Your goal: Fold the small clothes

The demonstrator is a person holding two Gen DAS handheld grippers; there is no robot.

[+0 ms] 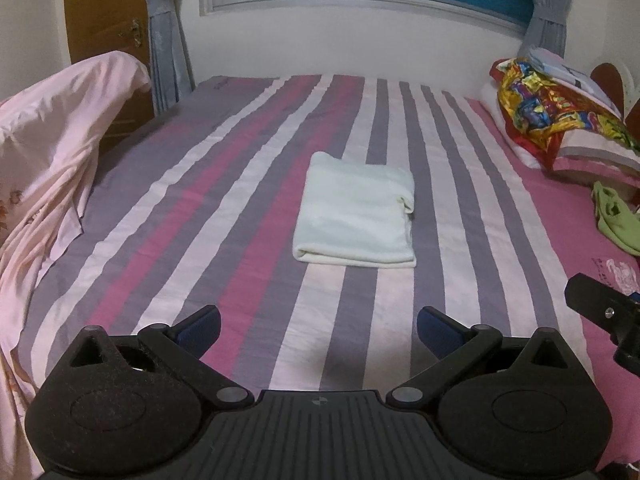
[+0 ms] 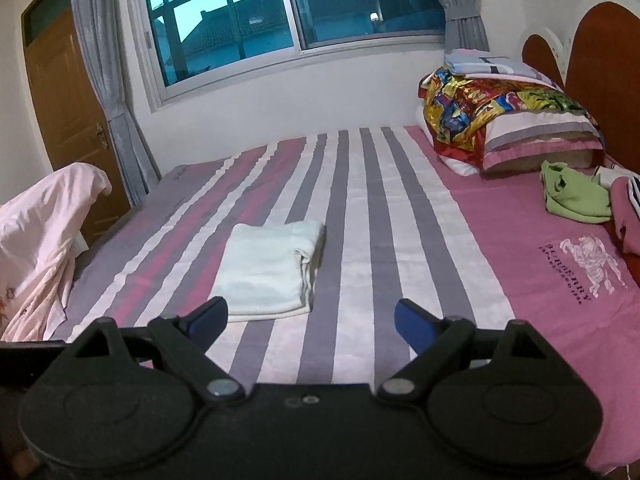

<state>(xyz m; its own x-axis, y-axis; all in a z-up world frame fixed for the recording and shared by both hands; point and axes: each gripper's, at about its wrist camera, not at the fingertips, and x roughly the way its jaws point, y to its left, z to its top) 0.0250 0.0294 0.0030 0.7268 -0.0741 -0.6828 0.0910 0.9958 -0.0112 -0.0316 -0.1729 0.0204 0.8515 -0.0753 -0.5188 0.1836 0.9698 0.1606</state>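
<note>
Bed (image 1: 248, 184) with striped pink, grey and white sheet (image 2: 360, 208); folded white cloth (image 1: 354, 210) flat on it, ahead of left tool (image 1: 319, 330); green garment (image 2: 574, 196) crumpled far right of right tool (image 2: 311, 320); pillow stack (image 2: 520, 128) at far right corner; pale pink cover (image 1: 48, 168) draped at left edge.

The folded white cloth (image 1: 354, 216) looks soft and fluffy, the striped bedsheet (image 1: 224, 184) is matt woven cotton, and the colourful blanket (image 2: 480, 100) shines like satin.
</note>
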